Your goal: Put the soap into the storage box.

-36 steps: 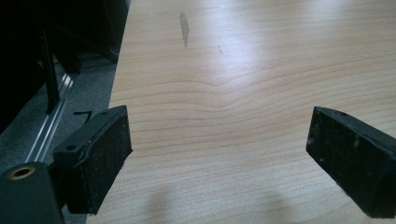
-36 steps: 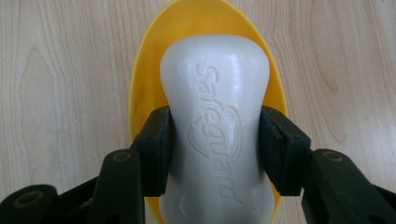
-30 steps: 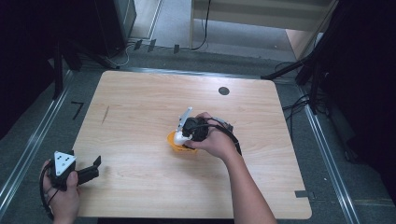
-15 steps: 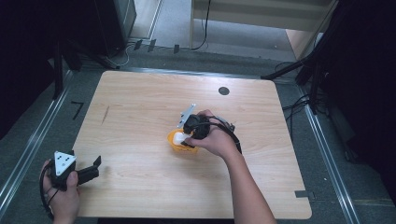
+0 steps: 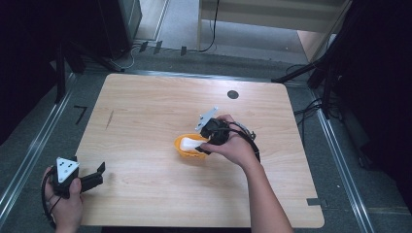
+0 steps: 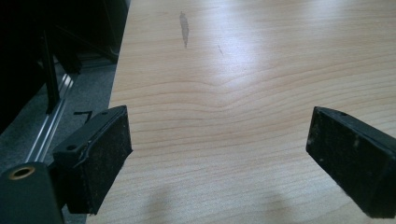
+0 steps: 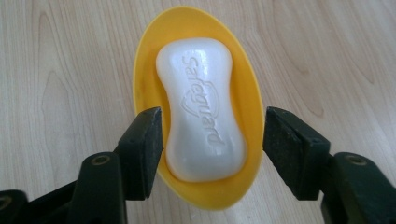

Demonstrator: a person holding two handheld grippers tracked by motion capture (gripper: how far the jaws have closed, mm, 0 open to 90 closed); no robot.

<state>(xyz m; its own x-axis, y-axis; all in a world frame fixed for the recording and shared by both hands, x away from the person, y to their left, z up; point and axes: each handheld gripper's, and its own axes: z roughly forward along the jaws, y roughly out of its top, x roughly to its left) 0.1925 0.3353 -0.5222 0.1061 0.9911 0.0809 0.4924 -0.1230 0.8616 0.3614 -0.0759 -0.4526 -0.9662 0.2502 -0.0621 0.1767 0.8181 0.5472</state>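
A: From the high view, the right hand (image 5: 233,145) covers much of the right gripper (image 5: 206,144), and part of the yellow dish (image 5: 187,150) sits under it.

B: The right gripper view is clearer: the white soap bar (image 7: 201,109) lies inside the oval yellow dish, embossed "Safeguard", glossy, pinched at the waist. The fingers (image 7: 142,149) stand apart, one each side of the dish; the left one's contact is hard to judge.

A: The dish rests mid-table (image 5: 145,111).

B: The left gripper (image 5: 92,178) sits at the near-left corner, its fingers (image 6: 100,154) spread wide over bare wood, tips cut off by the frame.
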